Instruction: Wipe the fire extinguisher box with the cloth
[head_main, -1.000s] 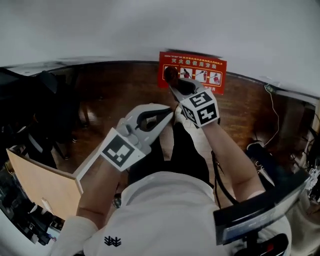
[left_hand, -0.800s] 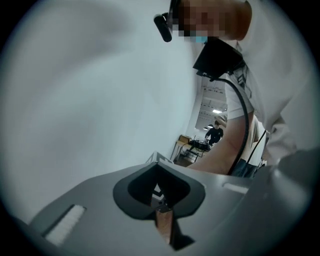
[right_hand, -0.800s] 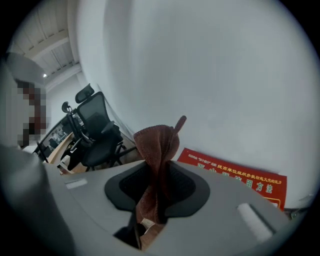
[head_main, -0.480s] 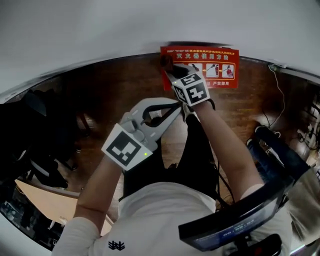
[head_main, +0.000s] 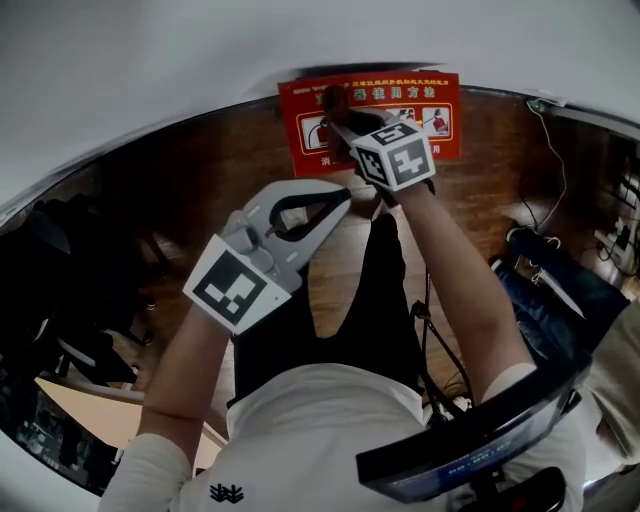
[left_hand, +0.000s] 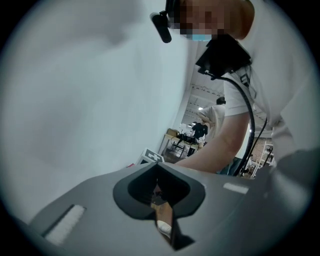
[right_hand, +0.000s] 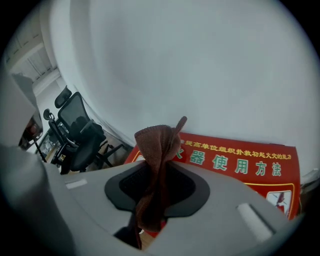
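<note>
The right gripper (head_main: 333, 106) had its jaws clamped on a brown cloth (right_hand: 156, 155), held up at the left part of the red fire extinguisher box (head_main: 447, 95). The left gripper (head_main: 343, 197), jaws together and empty, hung just short of the box.

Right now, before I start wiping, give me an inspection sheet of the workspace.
Surface: wooden floor running up to a white wall.
Job's things: red box at the foot of the wall; brown cloth hanging in front of it, contact cannot be told.
Clutter: nothing seen near the box.
Grippers: right gripper shut on the cloth, at the box; left gripper shut, empty, short of the box.
Cables: thin cable on the floor right of the box; black cables by the person's leg.
Surroundings: office chair off to the left.
</note>
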